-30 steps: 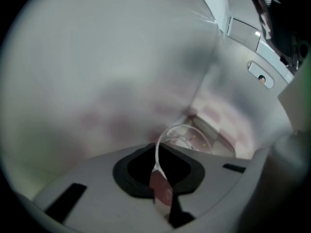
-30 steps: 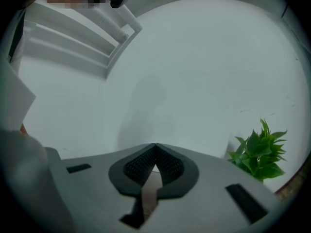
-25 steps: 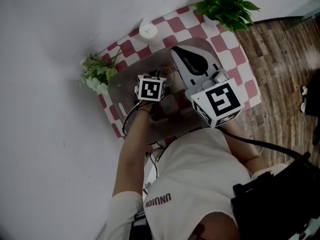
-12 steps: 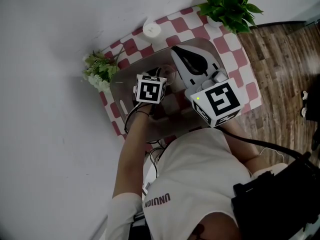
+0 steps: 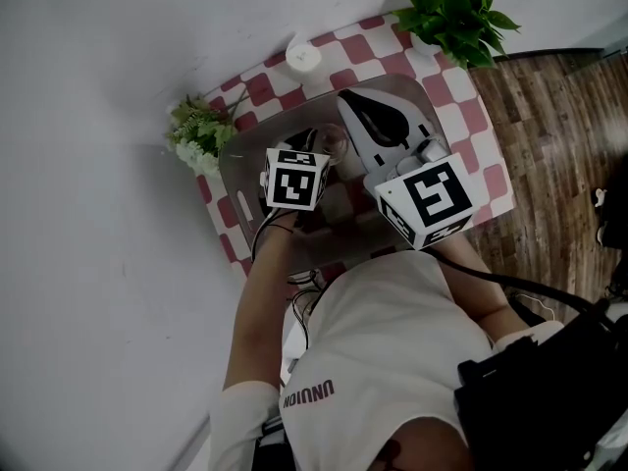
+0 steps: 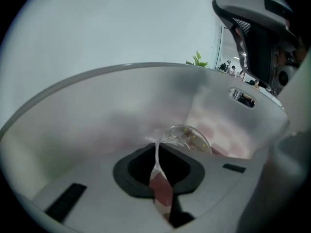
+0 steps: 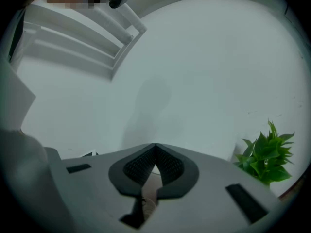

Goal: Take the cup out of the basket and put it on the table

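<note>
Two grippers fill the head view: left gripper (image 5: 316, 151) and right gripper (image 5: 355, 106) over a smooth grey basket (image 5: 238, 172) on the checkered surface (image 5: 473, 116), between a leafy plant (image 5: 453, 18) and flowers (image 5: 199, 133). Left gripper view: jaws clenched on the clear glass cup (image 6: 187, 137) by its thin wall, inside the basket. Right gripper view: jaws pressed together, empty, facing a white wall (image 7: 194, 81).

2 grippers: left gripper (image 6: 158, 149) & right gripper (image 7: 155, 152). 2 marker cubes, 1 per gripper: left cube (image 5: 294, 177), right cube (image 5: 427, 204). 1 basket (image 5: 234, 170), grey, see-thru. 1 cup (image 6: 187, 137), clear glass. 1 table (image 5: 471, 116) w/ red-white check top. 2 plants: 1 leafy green plant (image 5: 453, 18), 1 flower bunch (image 5: 196, 135). 1 small white round item (image 5: 303, 57), can't tell what. 1 person (image 5: 383, 361). 1 white rack (image 7: 73, 38), seen only in right gripper view.
</note>
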The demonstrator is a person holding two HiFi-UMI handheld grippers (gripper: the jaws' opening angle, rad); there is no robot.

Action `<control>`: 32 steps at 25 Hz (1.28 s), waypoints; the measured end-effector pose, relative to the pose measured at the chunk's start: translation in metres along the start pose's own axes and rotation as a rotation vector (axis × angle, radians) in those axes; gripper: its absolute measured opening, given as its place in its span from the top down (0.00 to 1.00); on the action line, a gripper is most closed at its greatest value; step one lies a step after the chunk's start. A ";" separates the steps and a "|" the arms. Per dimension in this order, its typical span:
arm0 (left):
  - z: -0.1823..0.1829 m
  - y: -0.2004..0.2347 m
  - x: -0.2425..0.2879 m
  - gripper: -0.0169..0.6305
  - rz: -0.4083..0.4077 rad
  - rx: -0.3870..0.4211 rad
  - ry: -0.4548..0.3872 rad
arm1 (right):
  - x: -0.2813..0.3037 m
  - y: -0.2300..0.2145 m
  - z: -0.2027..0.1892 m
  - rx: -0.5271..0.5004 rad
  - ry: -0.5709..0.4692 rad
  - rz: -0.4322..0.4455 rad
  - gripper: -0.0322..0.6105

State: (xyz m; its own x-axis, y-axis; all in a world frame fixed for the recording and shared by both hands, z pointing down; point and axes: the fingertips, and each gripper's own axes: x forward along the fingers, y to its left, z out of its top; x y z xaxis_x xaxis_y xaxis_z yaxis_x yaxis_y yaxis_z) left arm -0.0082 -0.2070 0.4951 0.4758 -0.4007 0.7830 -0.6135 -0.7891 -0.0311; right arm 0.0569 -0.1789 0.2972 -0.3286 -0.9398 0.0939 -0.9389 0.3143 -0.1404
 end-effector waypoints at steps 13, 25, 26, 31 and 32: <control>0.012 0.001 -0.025 0.92 0.036 -0.030 -0.067 | -0.003 0.005 0.001 -0.004 -0.002 0.010 0.92; 0.015 0.007 -0.050 0.92 0.075 -0.068 -0.146 | -0.007 0.015 0.002 -0.017 -0.005 0.018 0.92; 0.015 0.007 -0.053 0.92 0.077 -0.070 -0.153 | -0.007 0.016 0.002 -0.019 -0.006 0.018 0.92; 0.017 0.007 -0.062 0.92 0.093 -0.064 -0.175 | -0.009 0.020 0.002 -0.025 -0.010 0.023 0.92; 0.017 0.008 -0.063 0.92 0.095 -0.065 -0.179 | -0.010 0.021 0.003 -0.026 -0.010 0.025 0.92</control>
State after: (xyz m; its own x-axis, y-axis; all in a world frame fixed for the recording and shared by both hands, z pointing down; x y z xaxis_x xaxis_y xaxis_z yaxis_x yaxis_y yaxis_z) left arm -0.0322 -0.1956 0.4352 0.5146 -0.5530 0.6553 -0.6979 -0.7141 -0.0546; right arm 0.0404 -0.1636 0.2906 -0.3508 -0.9330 0.0805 -0.9329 0.3407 -0.1170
